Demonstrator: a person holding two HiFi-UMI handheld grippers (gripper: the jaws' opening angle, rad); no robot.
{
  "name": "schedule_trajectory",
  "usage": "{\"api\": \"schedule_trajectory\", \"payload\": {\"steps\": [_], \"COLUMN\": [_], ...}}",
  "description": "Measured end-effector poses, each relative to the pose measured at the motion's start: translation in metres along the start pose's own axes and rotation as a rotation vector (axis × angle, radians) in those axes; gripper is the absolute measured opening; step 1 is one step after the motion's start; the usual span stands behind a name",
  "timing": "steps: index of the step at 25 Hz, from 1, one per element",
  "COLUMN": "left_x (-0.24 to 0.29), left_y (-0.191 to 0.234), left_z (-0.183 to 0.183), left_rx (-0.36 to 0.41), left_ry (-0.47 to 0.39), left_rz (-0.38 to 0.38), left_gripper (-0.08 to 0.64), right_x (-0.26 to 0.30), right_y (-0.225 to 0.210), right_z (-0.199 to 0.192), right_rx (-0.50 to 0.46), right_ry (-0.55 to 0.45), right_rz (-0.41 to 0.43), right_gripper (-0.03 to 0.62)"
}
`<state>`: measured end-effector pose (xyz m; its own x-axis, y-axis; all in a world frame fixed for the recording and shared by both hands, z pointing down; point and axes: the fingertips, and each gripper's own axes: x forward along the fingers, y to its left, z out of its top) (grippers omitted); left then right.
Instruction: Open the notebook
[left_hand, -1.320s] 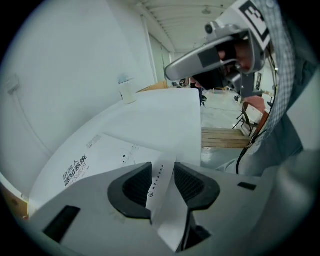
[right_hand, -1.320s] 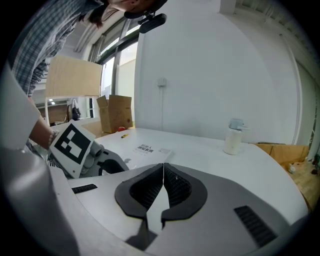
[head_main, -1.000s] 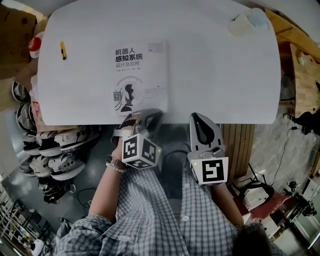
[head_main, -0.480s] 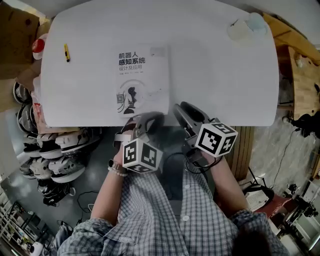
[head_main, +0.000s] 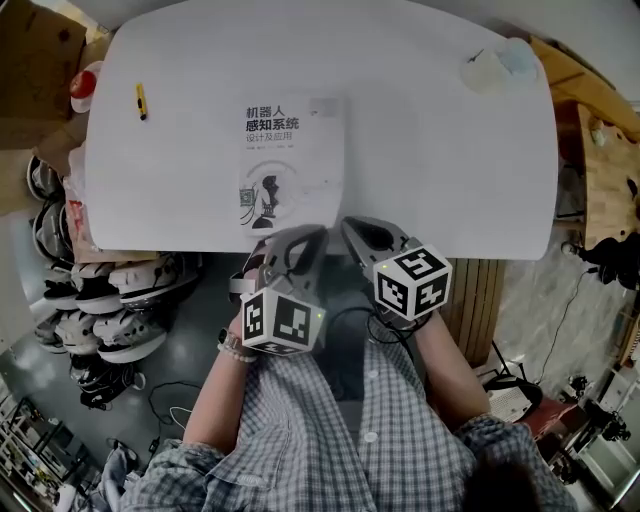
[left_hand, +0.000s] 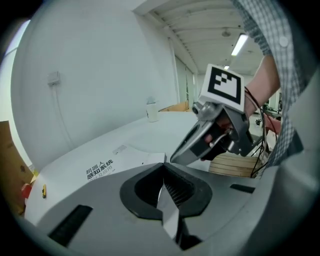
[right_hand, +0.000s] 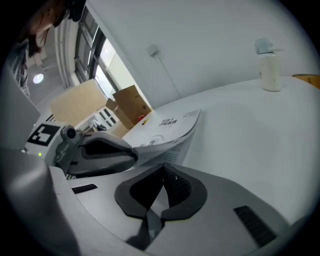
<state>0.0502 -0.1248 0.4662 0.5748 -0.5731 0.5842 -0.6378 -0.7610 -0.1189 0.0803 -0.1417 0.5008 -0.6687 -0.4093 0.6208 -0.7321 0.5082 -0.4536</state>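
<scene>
The notebook (head_main: 290, 160), white with black print on its cover, lies closed on the white table (head_main: 450, 150). My left gripper (head_main: 305, 235) is shut on the middle of its near edge, and the right gripper view shows the cover (right_hand: 170, 122) bowed up a little from the left gripper (right_hand: 132, 154). My right gripper (head_main: 352, 228) sits just right of it at the table's near edge. Its jaws have just closed and are shut with nothing between them. From the left gripper view, the notebook (left_hand: 105, 167) lies just beyond the shut jaws, with the right gripper (left_hand: 175, 159) close on the right.
A white bottle (head_main: 500, 45) stands at the table's far right corner. A small yellow and black pen (head_main: 141, 100) lies at the far left. Cardboard boxes and piled gear (head_main: 110, 300) are left of the table, and a wooden bench (head_main: 610, 150) is on the right.
My right gripper swung left and forward from below the table edge to beside the left gripper, its jaws parting midway and shutting again. The left gripper stays at the notebook's near edge.
</scene>
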Motion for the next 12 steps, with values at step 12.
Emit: {"api": "schedule_trajectory", "payload": {"steps": [12], "left_x": [-0.026], "left_y": [0.036], "left_z": [0.014], "left_rx": [-0.111], "left_ry": [-0.078], "left_rz": [0.114], "left_gripper": [0.009], "right_x": [0.029], "right_y": [0.004], "right_z": [-0.015], "right_rx": [-0.032], "right_ry": [0.081], "right_rz": [-0.053], "right_gripper": [0.021]}}
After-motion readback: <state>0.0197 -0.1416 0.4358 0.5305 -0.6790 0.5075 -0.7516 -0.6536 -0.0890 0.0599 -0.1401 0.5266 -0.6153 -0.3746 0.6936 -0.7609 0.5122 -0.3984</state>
